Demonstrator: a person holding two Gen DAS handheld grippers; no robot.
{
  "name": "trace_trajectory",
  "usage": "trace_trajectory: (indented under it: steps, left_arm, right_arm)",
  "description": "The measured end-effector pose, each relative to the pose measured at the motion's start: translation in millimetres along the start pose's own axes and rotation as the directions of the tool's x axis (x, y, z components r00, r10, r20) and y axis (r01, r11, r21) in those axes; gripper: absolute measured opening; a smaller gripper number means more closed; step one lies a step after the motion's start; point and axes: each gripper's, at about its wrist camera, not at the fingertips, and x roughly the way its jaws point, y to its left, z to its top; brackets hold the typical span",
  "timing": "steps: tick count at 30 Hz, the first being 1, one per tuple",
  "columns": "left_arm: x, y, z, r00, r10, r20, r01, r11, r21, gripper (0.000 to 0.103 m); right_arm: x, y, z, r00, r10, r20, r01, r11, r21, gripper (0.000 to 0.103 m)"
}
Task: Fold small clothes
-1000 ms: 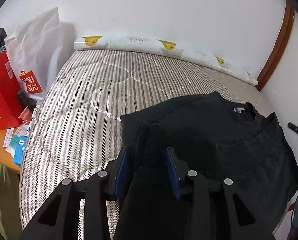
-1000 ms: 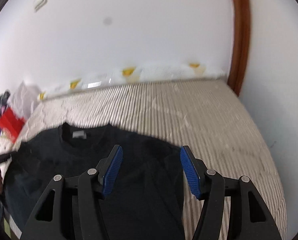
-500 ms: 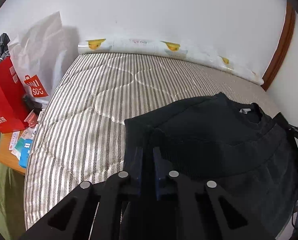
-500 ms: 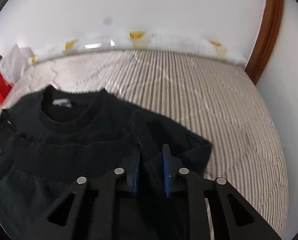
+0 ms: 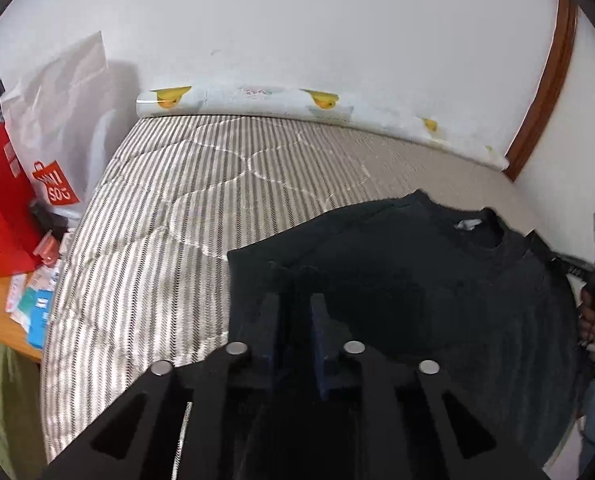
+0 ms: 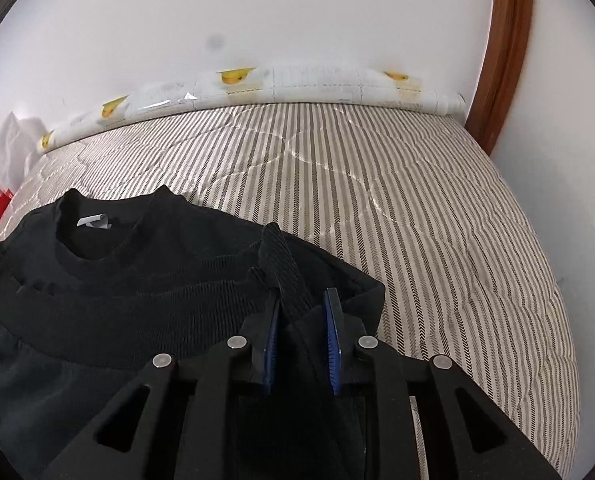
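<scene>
On the striped mattress (image 6: 417, 184) the black sweater (image 6: 145, 264) lies half folded, its ribbed hem clamped by the left gripper (image 5: 294, 304) and right gripper (image 6: 303, 300) near the collar; further folds seemingly remain.

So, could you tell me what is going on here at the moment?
A person with a handheld gripper in each hand is folding a black sweatshirt on a striped mattress. The left gripper and the right gripper each pinch the ribbed hem, lifted over the body toward the collar. The fold is not yet laid down.
</scene>
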Motion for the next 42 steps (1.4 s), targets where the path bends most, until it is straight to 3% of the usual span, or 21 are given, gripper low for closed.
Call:
trace_trajectory:
  steps: [3, 8, 14, 15, 16, 20, 22, 25, 28, 31, 33, 35, 38, 42]
  left_arm:
    - [7.6, -6.1, -0.4, 0.998, -0.047, -0.043, 0.048, 0.998, 0.028, 0.017]
    - [24.3, -12.8, -0.3, 0.995, 0.008, -0.102, -0.003, 0.998, 0.056, 0.019]
    - [32.9, -17.5, 4.2, 0.994, 0.032, -0.107, -0.025, 0.997, 0.067, 0.022]
    - [33.8, -18.7, 5.4, 0.994, 0.025, -0.108, -0.018, 0.998, 0.063, 0.012]
    - [33.3, -19.4, 6.1, 0.994, 0.024, -0.104, -0.018, 0.998, 0.063, 0.007]
    - [16.0, -23.4, 12.4, 1.000, 0.029, -0.006, -0.028, 0.998, 0.057, 0.006]
    - [6.7, -21.3, 18.0, 0.999, 0.016, 0.039, -0.017, 1.000, 0.025, 0.006]
    - [11.5, -27.5, 20.9, 0.999, 0.030, 0.045, -0.032, 0.998, 0.050, 0.006]
    - [29.5, -33.8, 22.9, 0.997, 0.073, -0.003, -0.073, 0.995, 0.064, 0.006]
    - [39.3, -30.2, 19.6, 0.996, 0.079, -0.046, -0.077, 0.996, 0.045, 0.007]
    - [37.3, -26.1, 18.5, 0.996, 0.071, -0.051, -0.070, 0.997, 0.026, 0.010]
    - [31.5, -22.7, 16.7, 0.996, 0.069, -0.050, -0.068, 0.998, 0.013, 0.010]
    - [21.6, -18.8, 11.7, 0.996, 0.074, -0.050, -0.074, 0.997, 0.003, 0.018]
    - [4.6, -10.9, 0.2, 0.997, 0.061, -0.046, -0.062, 0.998, -0.021, 0.025]
  right_arm:
    - [-1.1, 0.0, -0.5, 1.000, -0.002, -0.002, 0.002, 1.000, 0.002, 0.025]
    - [0.9, 2.9, -0.1, 1.000, -0.012, -0.003, 0.012, 1.000, -0.004, 0.027]
    - [1.7, 1.5, 0.2, 1.000, -0.007, -0.010, 0.007, 1.000, -0.001, 0.027]
    - [1.5, 1.8, -0.1, 1.000, -0.009, -0.011, 0.009, 1.000, -0.003, 0.027]
    - [1.3, 2.3, -0.1, 1.000, -0.012, -0.012, 0.012, 1.000, -0.008, 0.026]
    - [-6.2, 5.4, -1.9, 1.000, -0.002, 0.013, 0.003, 0.999, -0.047, 0.018]
    - [-17.7, -4.1, -1.8, 0.998, 0.040, 0.058, -0.040, 0.999, -0.010, 0.018]
    - [-20.1, -19.6, -1.8, 0.996, 0.052, 0.072, -0.056, 0.997, 0.050, 0.017]
    - [2.4, -20.3, -5.6, 0.999, 0.032, 0.008, -0.032, 0.998, 0.045, 0.018]
    - [1.4, -23.3, -3.2, 0.999, 0.033, -0.006, -0.033, 0.997, 0.066, 0.022]
    - [-3.4, -22.0, -3.7, 1.000, -0.006, -0.019, 0.008, 0.998, 0.057, 0.038]
    - [-17.2, -20.9, -7.6, 0.999, -0.055, -0.003, 0.055, 0.997, 0.061, 0.046]
    - [-41.8, -13.5, -19.8, 0.996, -0.082, 0.020, 0.081, 0.995, 0.064, 0.046]
    - [-61.4, -0.1, -47.2, 0.997, -0.056, 0.044, 0.056, 0.998, 0.014, 0.047]
